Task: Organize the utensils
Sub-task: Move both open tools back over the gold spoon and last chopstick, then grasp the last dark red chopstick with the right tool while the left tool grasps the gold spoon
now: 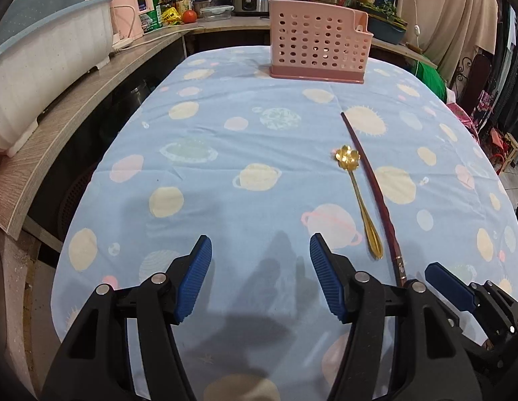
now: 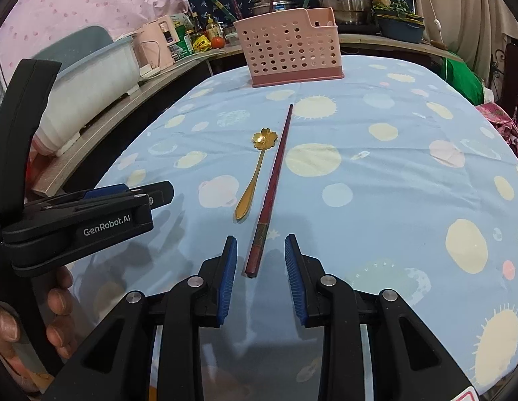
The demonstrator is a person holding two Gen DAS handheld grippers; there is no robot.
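Jaws spread and pinching nothing, the right gripper (image 2: 260, 260) straddled the chopstick (image 2: 271, 185) beside a gold spoon (image 2: 257, 167) mid-table, the holder (image 2: 289, 48) waiting at the far edge, the left gripper (image 1: 260, 267) likewise empty.

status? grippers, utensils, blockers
Left gripper open, empty. Right gripper open, straddling chopstick end, not gripping. Gold spoon beside it; pink holder empty-looking. Path unobstructed.

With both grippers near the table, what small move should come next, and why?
Probably ease the right gripper down and close it on the dark red chopstick. Its near end already lies between the open jaws, untouched, and the pink utensil basket stands empty-looking farther back. The left gripper is over bare cloth.
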